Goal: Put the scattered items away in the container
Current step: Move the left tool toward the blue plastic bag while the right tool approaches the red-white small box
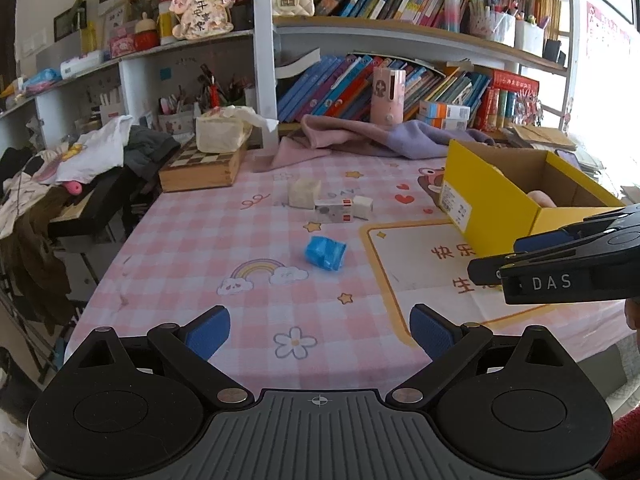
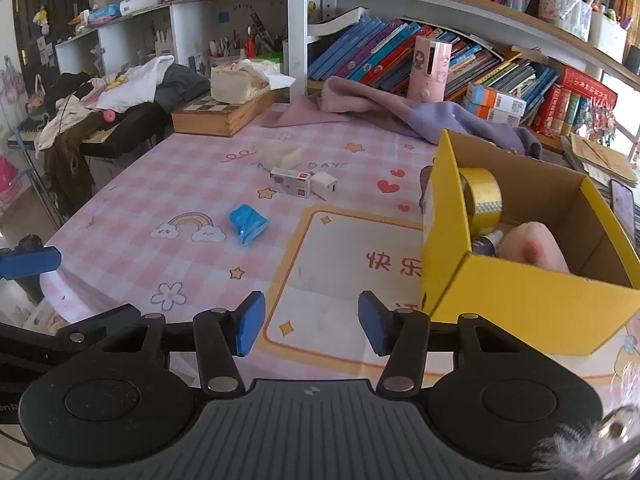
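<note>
White letters "DAS" show on the black body of the right gripper reaching in from the side, and on the pink checked tablecloth the faint print reads "DAY" just behind the small white boxes. Big orange characters "快乐" sit inside the tablecloth's yellow-framed panel, right beside the yellow cardboard box. Up on the shelf, the pink plush hanging ornament carries handwritten characters, too small to make out.

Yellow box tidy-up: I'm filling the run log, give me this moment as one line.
left gripper: open, empty | right gripper: open, empty | yellow box: holds tape roll | blue packet: on table
</note>
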`<state>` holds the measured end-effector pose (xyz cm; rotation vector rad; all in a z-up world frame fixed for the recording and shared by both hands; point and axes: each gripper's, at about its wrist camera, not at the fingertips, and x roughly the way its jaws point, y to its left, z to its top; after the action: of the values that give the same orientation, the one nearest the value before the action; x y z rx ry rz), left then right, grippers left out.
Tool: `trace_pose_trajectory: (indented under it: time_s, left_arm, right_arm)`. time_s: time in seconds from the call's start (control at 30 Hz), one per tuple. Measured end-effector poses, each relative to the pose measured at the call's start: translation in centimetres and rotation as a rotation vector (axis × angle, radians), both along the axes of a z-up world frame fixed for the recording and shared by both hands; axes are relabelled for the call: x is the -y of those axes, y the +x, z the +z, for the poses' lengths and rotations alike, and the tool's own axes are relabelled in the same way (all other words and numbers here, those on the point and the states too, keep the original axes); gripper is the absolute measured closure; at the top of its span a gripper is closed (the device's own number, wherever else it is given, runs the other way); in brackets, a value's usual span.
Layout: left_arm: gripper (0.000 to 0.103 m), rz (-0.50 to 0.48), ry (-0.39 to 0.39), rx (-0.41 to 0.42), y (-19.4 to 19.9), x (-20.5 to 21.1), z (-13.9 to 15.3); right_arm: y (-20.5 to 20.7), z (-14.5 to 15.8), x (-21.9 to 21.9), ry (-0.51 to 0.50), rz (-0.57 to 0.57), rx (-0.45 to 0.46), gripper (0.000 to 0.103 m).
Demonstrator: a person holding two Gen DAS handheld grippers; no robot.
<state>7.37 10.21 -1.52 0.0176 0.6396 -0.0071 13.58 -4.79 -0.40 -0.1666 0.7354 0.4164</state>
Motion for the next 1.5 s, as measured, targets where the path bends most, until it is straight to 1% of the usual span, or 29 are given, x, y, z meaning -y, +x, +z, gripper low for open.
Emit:
trace_pose_trajectory:
  time_s: [0.2, 0.4, 0.63, 0.7, 0.73, 0.93, 1.1, 1.2, 1.3, 1.37, 1.5]
  left_arm:
    - [0.006, -0.016, -0.002, -0.026, 2.5, 0.0, -0.8]
    - [0.006, -0.019, -0.008, -0.037, 4.9, 0.0, -0.9]
    - [0.006, -0.027, -0.006, -0.066, 7.8, 0.4, -1.5]
    - [0.008, -0.029, -0.004, -0.073, 8.7, 0.4, -1.6]
    - [0.01, -0.029, -0.004, -0.077, 9.1, 0.5, -1.7]
    - [0.011, -0.022, -0.013, -0.094, 11.6, 0.6, -2.2]
    - [0.014, -0.016, -0.025, -0.119, 13.5, 0.4, -3.0]
    - [0.019, -0.008, -0.037, -0.131, 14.7, 0.2, -3.5]
    - [0.024, -0.001, -0.057, -0.151, 15.9, -0.1, -4.1]
    - [0.03, 0.0, -0.069, -0.169, 16.7, -0.1, -4.6]
    - [0.035, -0.006, -0.088, -0.206, 18.1, -0.1, -5.7]
  right_arm:
    - [2.7, -0.5, -0.9, -0.007, 0.017, -0.012, 0.054]
    - [5.5, -0.7, -1.5, -0.006, 0.035, -0.03, 0.057]
    - [8.7, -1.0, -2.1, -0.012, 0.061, -0.054, 0.058]
    - [9.8, -1.1, -2.3, -0.012, 0.063, -0.06, 0.058]
    - [10.3, -1.1, -2.4, -0.012, 0.065, -0.062, 0.058]
    - [13.4, -1.1, -3.2, 0.001, 0.075, -0.069, 0.058]
    - [15.8, -1.6, -3.9, 0.002, 0.083, -0.105, 0.058]
    - [17.1, -1.8, -4.5, 0.003, 0.096, -0.12, 0.059]
    - [18.3, -2.0, -5.1, 0.007, 0.114, -0.135, 0.059]
    - [19.0, -2.2, -5.5, 0.006, 0.127, -0.144, 0.06]
    - [20.3, -2.7, -6.4, 0.001, 0.15, -0.174, 0.062]
